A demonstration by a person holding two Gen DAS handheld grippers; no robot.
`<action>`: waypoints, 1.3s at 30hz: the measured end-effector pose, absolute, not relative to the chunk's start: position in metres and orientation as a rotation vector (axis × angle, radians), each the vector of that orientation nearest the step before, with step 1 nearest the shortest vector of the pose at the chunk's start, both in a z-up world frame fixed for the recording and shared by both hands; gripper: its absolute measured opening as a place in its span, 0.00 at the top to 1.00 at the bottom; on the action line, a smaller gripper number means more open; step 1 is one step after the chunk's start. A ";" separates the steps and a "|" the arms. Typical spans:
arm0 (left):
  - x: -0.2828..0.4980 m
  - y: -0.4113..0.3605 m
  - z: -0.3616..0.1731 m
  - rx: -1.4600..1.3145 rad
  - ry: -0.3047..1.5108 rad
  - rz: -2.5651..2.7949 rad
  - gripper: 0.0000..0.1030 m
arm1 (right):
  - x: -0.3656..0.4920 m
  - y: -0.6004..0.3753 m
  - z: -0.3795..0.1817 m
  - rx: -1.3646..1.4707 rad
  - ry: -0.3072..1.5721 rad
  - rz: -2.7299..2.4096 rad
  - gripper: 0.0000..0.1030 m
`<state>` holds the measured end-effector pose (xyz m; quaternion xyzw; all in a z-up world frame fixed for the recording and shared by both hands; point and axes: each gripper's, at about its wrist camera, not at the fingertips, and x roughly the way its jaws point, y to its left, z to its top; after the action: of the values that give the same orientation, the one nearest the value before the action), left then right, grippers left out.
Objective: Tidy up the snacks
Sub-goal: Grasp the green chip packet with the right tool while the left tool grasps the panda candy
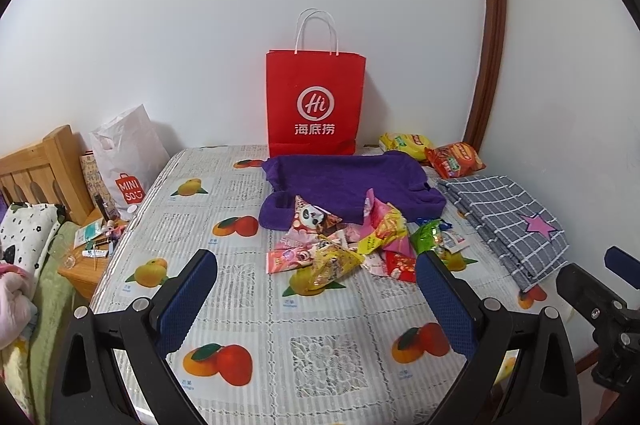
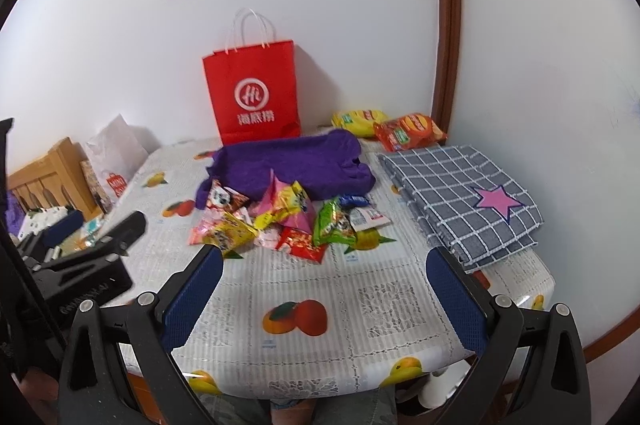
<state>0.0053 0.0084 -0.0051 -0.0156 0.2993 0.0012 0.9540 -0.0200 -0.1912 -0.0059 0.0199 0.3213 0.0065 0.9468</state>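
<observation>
Both grippers hover low over the near end of the table [image 1: 248, 337], and both stand wide apart with nothing between the blue pads. Straight ahead of the left gripper [image 1: 316, 261], just past its fingertips, lies the heap of snack packets [image 1: 344, 245]: pink, yellow, red and green wrappers tumbled over one another on the fruit-printed tablecloth. One yellow packet [image 1: 334, 267] sits nearest, almost between the tips.

From the right gripper [image 2: 324, 257] the same heap lies ahead and a little to the left, its closest red packet [image 2: 302, 245] just beyond the pads. Behind the pile is a crumpled purple cloth [image 1: 348, 181]; some packets touch its front edge. Beyond that a red paper bag [image 1: 316, 101] stands upright against the wall. Further off to the right, two larger crisp bags, one yellow [image 2: 358, 119] and one red [image 2: 410, 131], rest near the back corner, well apart from the heap. A folded grey checked cloth [image 2: 460, 193] with a pink star lies ahead of the right gripper's right finger. The left gripper's dark body shows at the left edge of the right wrist view, though I cannot make out much of it there.
</observation>
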 end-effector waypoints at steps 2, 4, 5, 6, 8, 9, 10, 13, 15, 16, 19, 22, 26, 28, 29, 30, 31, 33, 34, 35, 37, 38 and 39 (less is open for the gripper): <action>0.012 0.012 -0.010 -0.035 0.616 0.009 0.03 | -0.011 -0.195 -0.013 0.042 0.668 -0.019 0.02; 0.020 0.017 -0.016 -0.040 0.634 0.018 0.03 | -0.005 -0.199 -0.021 0.051 0.687 -0.051 0.02; 0.025 0.020 -0.020 -0.040 0.641 0.026 0.03 | 0.001 -0.201 -0.027 0.053 0.702 -0.059 0.02; 0.028 0.023 -0.024 -0.040 0.647 0.034 0.03 | 0.005 -0.204 -0.031 0.054 0.707 -0.052 0.02; 0.038 0.031 -0.033 -0.043 0.667 0.053 0.03 | 0.014 -0.208 -0.043 0.051 0.714 -0.023 0.02; 0.043 0.034 -0.038 -0.046 0.677 0.059 0.03 | 0.018 -0.210 -0.048 0.049 0.719 -0.012 0.02; 0.048 0.038 -0.044 -0.050 0.687 0.064 0.03 | 0.026 -0.213 -0.057 0.050 0.731 0.004 0.02; 0.061 0.046 -0.060 -0.053 0.718 0.078 0.03 | 0.044 -0.222 -0.076 0.071 0.762 0.018 0.03; 0.071 0.050 -0.071 -0.055 0.746 0.083 0.12 | 0.061 -0.228 -0.089 0.089 0.779 0.029 0.03; 0.077 0.052 -0.077 -0.057 0.764 0.082 0.12 | 0.067 -0.229 -0.093 0.090 0.787 0.029 0.06; 0.094 0.058 -0.093 -0.064 0.804 0.085 0.13 | 0.093 -0.230 -0.107 0.067 0.819 0.013 0.15; 0.106 0.062 -0.102 -0.074 0.824 0.084 0.13 | 0.119 -0.226 -0.119 0.037 0.835 0.025 0.17; 0.117 0.069 -0.109 -0.092 0.840 0.084 0.13 | 0.144 -0.216 -0.131 0.023 0.840 0.058 0.23; 0.123 0.071 -0.111 -0.093 0.842 0.082 0.13 | 0.154 -0.213 -0.135 0.021 0.846 0.073 0.23; 0.125 0.071 -0.112 -0.090 0.842 0.082 0.13 | 0.163 -0.210 -0.139 0.013 0.849 0.081 0.24; 0.128 0.071 -0.113 -0.088 0.844 0.080 0.13 | 0.168 -0.208 -0.142 0.006 0.850 0.085 0.24; 0.130 0.071 -0.114 -0.089 0.846 0.073 0.13 | 0.171 -0.207 -0.144 0.001 0.852 0.088 0.24; 0.135 0.072 -0.116 -0.097 0.849 0.063 0.13 | 0.182 -0.204 -0.150 -0.008 0.862 0.095 0.24; 0.137 0.072 -0.116 -0.098 0.849 0.062 0.13 | 0.186 -0.203 -0.153 -0.009 0.868 0.096 0.24; 0.138 0.072 -0.116 -0.098 0.849 0.061 0.13 | 0.191 -0.202 -0.157 -0.010 0.879 0.099 0.24; 0.144 0.070 -0.118 -0.098 0.857 0.059 0.13 | 0.199 -0.201 -0.166 -0.014 0.900 0.103 0.27; 0.147 0.069 -0.119 -0.099 0.860 0.053 0.13 | 0.203 -0.200 -0.171 -0.018 0.912 0.107 0.31; 0.150 0.069 -0.120 -0.101 0.862 0.049 0.13 | 0.207 -0.199 -0.176 -0.025 0.926 0.108 0.33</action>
<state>0.1498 0.0688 -0.1196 -0.0489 0.4175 0.0238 0.9070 0.2071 -0.1988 -0.1759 -0.0120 0.4466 0.0519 0.8932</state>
